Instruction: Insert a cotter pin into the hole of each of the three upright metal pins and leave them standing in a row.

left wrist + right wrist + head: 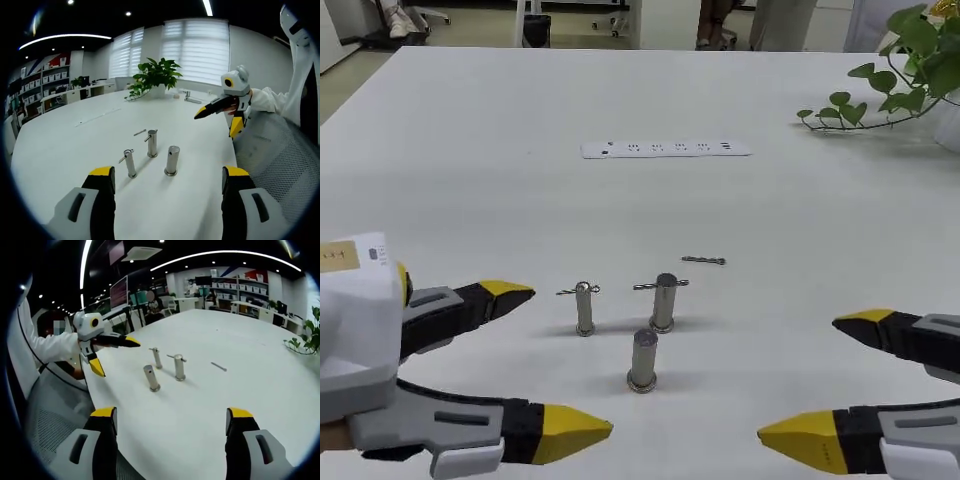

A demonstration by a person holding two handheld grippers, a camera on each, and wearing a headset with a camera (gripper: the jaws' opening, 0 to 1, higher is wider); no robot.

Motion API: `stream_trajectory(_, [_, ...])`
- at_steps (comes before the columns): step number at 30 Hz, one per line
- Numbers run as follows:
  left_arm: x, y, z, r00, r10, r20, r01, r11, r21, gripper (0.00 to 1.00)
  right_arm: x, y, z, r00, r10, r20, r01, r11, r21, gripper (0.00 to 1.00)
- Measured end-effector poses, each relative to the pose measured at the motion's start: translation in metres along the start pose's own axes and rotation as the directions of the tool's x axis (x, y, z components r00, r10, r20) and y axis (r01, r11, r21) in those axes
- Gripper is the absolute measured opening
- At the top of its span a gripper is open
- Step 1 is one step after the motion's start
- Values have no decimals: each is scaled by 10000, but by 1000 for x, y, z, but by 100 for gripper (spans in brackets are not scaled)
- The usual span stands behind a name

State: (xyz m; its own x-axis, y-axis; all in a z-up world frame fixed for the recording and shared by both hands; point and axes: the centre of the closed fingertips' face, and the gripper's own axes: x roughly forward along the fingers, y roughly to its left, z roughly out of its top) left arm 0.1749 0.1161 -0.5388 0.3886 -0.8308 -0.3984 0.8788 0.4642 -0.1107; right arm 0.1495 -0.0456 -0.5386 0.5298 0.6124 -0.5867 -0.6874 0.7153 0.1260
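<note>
Holding my left gripper [565, 360] and right gripper [801, 378] spread wide and empty, flanking the bare metal pin [642, 360] on the tabletop [770, 200].

The head view looks down across the tabletop [790, 200] from its near edge. The gripper views face inward from opposite sides, low and close; all share the metal pins [643, 360].

table [470, 180] plain white | power strip [666, 149] white | metal pins [663, 303] silver-grey | loose cotter pin [704, 261] dark grey | plant [910, 60] green leaves | left gripper [570, 360], right gripper [798, 378] black jaws, yellow tips, grey-white bodies | window blinds [200, 45] white, horizontal slats
</note>
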Motion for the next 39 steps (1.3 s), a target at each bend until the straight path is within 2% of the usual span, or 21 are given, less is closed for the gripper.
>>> stream_trajectory(1, [0, 5, -4, 9993, 337, -133, -338, 9994, -73, 90, 0, 0, 0, 10000, -1, -10, 1, 10000, -5, 88])
stream_trajectory(3, [0, 6, -8, 9993, 312, -193, -312, 9995, 29, 94, 0, -1, -1, 10000, -25, -71, 24, 10000, -51, 88])
stream_trajectory(5, [0, 6, -13, 9991, 353, -252, -357, 9992, -164, 99, 0, 0, -2, 9999, -17, -122, 16, 9999, -119, 88])
stream_trajectory(9, [-1, 7, -9, 9992, 396, 67, -390, 9963, -769, 99, 0, -1, -2, 9999, 9, -158, -11, 9999, -172, 86])
stream_trajectory(16, [-3, 8, -8, 9987, 516, -9, -515, 9961, -723, 99, -2, -6, 1, 9997, 17, -231, -24, 9994, -338, 84])
stream_trajectory(19, [-3, 7, -10, 9988, 492, -67, -495, 9960, -747, 99, -3, -12, 5, 9994, -26, -333, 4, 9980, -639, 83])
stream_trajectory(23, [-5, 9, -12, 9981, 596, -146, -606, 9952, -765, 99, -6, -24, 14, 9990, -223, -385, 187, 9958, -901, 79])
stream_trajectory(27, [-6, 9, -14, 9979, 629, -150, -640, 9945, -827, 99, -8, -40, 33, 9986, -431, -310, 381, 9882, -1484, 74])
stream_trajectory(35, [-7, 6, -18, 9981, 601, -155, -614, 9930, -1013, 99, 0, -65, 56, 9970, -408, -658, 245, 9725, -2316, 67])
stream_trajectory(38, [-8, 5, -19, 9980, 616, -144, -628, 9926, -1038, 99, 5, -71, 58, 9955, -374, -869, 145, 9680, -2503, 65])
stream_trajectory(39, [-8, 5, -20, 9980, 608, -149, -620, 9925, -1053, 99, 8, -74, 58, 9936, -333, -1083, 38, 9651, -2619, 64])
